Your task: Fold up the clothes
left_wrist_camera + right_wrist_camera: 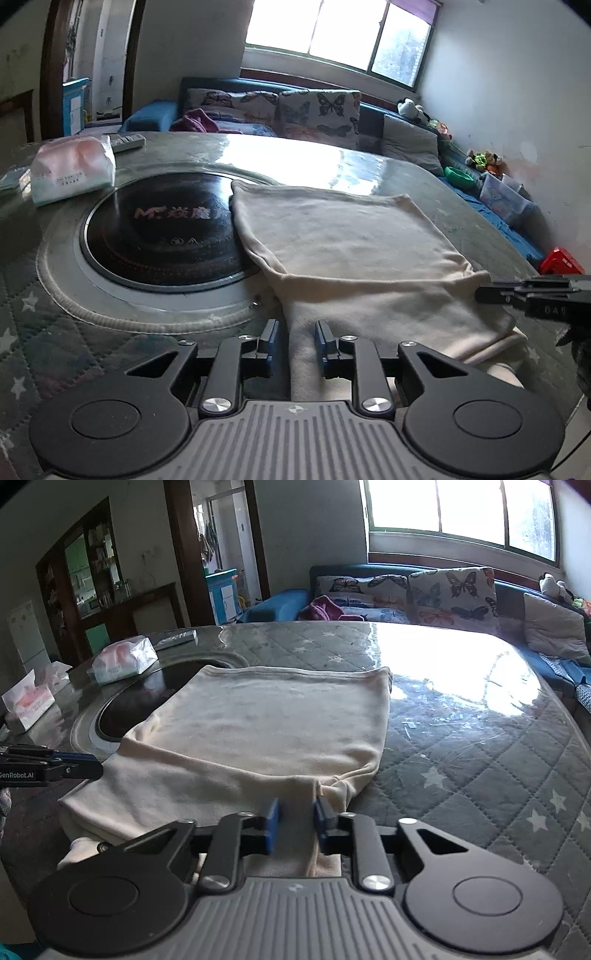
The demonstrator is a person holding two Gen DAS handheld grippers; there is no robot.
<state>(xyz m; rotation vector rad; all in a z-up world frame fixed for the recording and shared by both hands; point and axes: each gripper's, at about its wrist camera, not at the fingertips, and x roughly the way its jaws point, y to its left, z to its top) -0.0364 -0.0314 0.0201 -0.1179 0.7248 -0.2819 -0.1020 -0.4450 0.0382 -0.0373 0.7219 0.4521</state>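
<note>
Both tools are pitched downward at the near edge of the cream garment (pixel 354 236), which is spread flat on the table (pixel 480 746) with its far part already doubled over the near part.

The left tool (pixel 294 334) is set over the garment's near left portion. Its jaws are kept narrow, with cream cloth seen in the gap between them. Whether the pads are pressing on the cloth cannot be told.

The right tool (pixel 296 814) is set at the garment's near right corner, where the fabric is bunched into a small knot just ahead of the right-hand pad. Its jaws are also narrow, with cloth lying between them, and a firm pinch cannot be confirmed.

To the right of the garment, a broad stretch of quilted, star-patterned table cover under clear plastic is left free up to the table's curved rim. Beyond the garment's far hem, more bare surface is seen, glaring under the window (pixel 340 33).

The garment's left part is laid over a round black cooktop (pixel 162 236) sunk into the table. Left of the garment and beyond the cooktop, a tissue pack (pixel 72 168) and a remote control (pixel 127 141) are placed, well apart from the cloth. A sofa with butterfly cushions (pixel 436 590) is set behind the table.
</note>
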